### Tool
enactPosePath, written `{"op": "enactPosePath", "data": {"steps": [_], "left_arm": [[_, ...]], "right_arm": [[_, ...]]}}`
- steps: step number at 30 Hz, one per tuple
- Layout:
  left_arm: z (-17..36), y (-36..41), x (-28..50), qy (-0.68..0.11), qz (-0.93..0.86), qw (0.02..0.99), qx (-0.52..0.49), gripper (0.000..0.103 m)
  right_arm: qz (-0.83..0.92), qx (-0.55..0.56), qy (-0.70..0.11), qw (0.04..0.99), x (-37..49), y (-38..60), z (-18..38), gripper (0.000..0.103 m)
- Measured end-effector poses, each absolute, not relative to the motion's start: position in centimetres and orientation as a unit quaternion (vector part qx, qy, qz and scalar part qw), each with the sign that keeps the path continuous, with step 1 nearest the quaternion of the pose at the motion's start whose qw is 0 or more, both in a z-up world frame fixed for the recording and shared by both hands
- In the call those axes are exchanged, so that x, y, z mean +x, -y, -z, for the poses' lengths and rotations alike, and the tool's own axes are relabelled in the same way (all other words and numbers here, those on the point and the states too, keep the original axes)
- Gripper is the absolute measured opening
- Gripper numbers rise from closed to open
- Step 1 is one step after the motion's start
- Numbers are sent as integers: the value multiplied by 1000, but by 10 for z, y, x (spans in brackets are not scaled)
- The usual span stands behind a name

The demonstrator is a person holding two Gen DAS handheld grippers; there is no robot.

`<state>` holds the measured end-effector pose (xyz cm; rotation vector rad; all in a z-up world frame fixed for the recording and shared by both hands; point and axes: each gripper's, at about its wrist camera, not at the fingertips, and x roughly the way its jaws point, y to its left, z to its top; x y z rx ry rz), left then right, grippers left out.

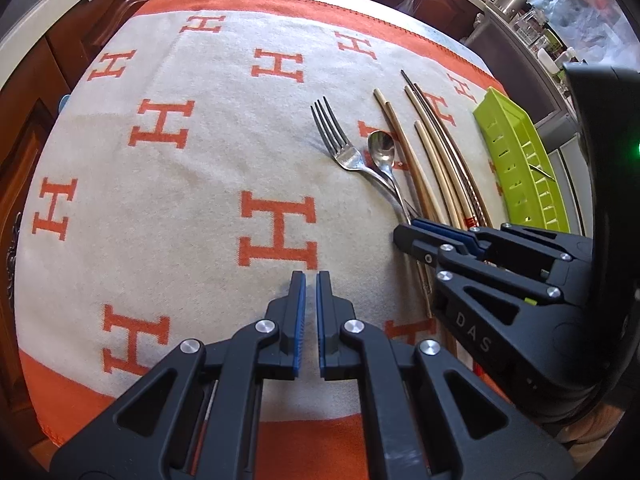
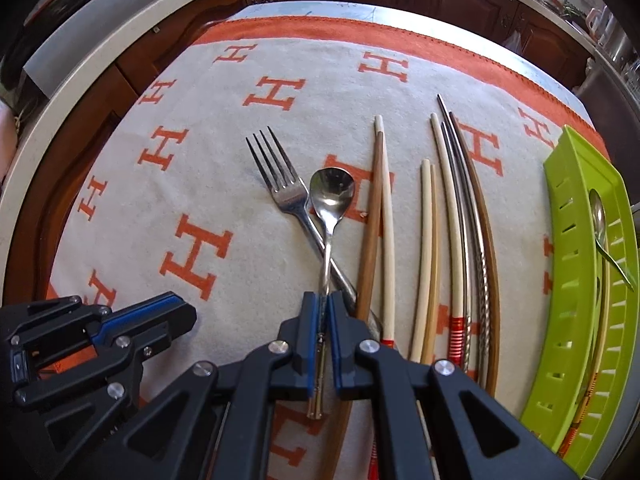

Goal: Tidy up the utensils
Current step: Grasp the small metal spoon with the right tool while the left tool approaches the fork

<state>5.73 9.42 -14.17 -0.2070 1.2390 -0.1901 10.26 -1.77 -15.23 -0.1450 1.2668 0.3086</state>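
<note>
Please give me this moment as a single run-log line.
stage: picking spoon | right gripper: jaws astride its handle, grip unclear | left gripper: shut, empty | green tray: already holds utensils

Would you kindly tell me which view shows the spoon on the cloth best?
The right wrist view: the spoon shows whole, bowl to handle end. The left wrist view shows its bowl, but the right gripper hides the handle end.

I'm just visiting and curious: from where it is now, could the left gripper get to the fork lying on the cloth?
Probably yes. The left gripper hangs over bare cloth with nothing between it and the fork. But the spoon crosses the fork's handle, and the right gripper sits there straddling the spoon's handle, so only the tine end looks free.
</note>
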Motion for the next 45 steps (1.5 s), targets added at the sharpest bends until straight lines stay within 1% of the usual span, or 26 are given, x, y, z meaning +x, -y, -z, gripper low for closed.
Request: {"op": "enactPosePath", "data": {"steps": [1,3,5,10,11,13,15,17,24,32,37,40,45], "left_arm": [[141,-94,57,-578,89,805,-97,1],[141,-96,57,-577,89,806,-99,2],[140,-98,56,-576,88,806,-100,2],[140,-104,56,-574,84,808,-107,2],[140,-105,55,-574,83,808,-108,2],[140,-107,55,-573,83,808,-110,1],[139,-108,55,-573,83,807,-112,1],[139,-107,56,-573,84,807,-114,2],[133,-105,66,-570,98,804,-139,1],[124,-79,110,-579,100,788,-187,1],[133,-56,136,-602,72,772,-193,1],[141,-45,145,-620,49,759,-193,1],[147,-31,151,-627,20,757,-182,1]], "right_arm": [[-147,-58,-598,786,106,18,152,17],[-159,-37,-615,771,111,17,152,32],[-163,-23,-630,759,116,15,153,39],[-152,-20,-645,749,124,6,154,39],[-150,-25,-645,749,125,4,154,38],[-140,-43,-642,753,124,0,154,27],[-124,-58,-637,759,124,-2,155,10],[-118,-48,-634,762,124,1,155,5],[-153,25,-617,772,111,29,150,4],[-154,109,-567,802,100,93,111,4],[-142,153,-534,819,90,141,88,4],[-132,168,-521,826,87,159,82,4],[-121,186,-507,833,78,189,77,4]]}}
